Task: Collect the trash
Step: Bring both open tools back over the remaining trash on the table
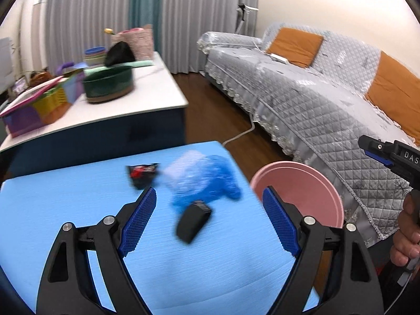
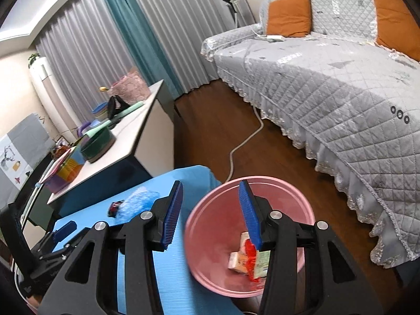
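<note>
On the blue table [image 1: 65, 204] lie a black-and-red wrapper [image 1: 143, 174], a crumpled blue plastic piece [image 1: 204, 181] and a small black box [image 1: 193, 221]. My left gripper [image 1: 209, 193] hovers wide open just short of the box, holding nothing. Off the table's right edge stands a pink bin [image 2: 215, 225] with several packets [image 2: 246, 260] at its bottom. Above the bin's rim my right gripper [image 2: 211, 183] has its jaws partly apart with nothing between them; a hand [image 1: 404, 236] carries it. In the right wrist view the wrapper [image 2: 114, 208] and blue piece [image 2: 139, 202] show at left.
A white-topped cabinet [image 1: 147, 97] behind the table carries a green pot [image 1: 107, 84] and coloured baskets [image 1: 47, 105]. A grey quilted sofa [image 2: 341, 92] with orange cushions fills the right. A white cable [image 2: 236, 152] runs over the wooden floor.
</note>
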`<state>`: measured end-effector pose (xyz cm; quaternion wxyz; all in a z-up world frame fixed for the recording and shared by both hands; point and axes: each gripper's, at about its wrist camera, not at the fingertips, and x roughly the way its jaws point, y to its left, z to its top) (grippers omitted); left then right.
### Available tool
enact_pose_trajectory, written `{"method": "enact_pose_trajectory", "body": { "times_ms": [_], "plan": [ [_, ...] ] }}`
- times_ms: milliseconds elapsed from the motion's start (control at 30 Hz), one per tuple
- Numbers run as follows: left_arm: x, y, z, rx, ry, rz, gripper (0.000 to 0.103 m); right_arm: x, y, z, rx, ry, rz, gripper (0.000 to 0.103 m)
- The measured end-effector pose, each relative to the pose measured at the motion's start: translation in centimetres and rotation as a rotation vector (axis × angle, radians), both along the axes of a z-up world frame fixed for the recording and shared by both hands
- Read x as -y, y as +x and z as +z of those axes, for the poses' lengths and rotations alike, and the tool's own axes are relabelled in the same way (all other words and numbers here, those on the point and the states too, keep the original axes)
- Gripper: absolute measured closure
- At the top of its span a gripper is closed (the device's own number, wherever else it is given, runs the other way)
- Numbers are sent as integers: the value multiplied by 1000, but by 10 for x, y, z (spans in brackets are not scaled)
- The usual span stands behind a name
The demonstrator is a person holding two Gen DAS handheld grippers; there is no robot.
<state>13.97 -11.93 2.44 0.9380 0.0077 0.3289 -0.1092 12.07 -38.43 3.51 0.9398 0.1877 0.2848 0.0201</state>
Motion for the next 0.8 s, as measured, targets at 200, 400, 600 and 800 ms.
{"method": "enact_pose_trajectory", "body": {
  "times_ms": [200,400,600,800],
  "plan": [
    [-57,-9,12,25,6,80,22,-38,2,-5,4,50,66,60],
    [-106,-4,-5,10,-25,198,32,-94,11,-21,-26,18,170,61],
    [-129,8,-26,-28,-52,244,43,-134,28,-44,-74,-6,246,61],
    [-135,20,-36,-36,-66,261,45,-158,49,-67,-130,-20,292,60]
  ]
}}
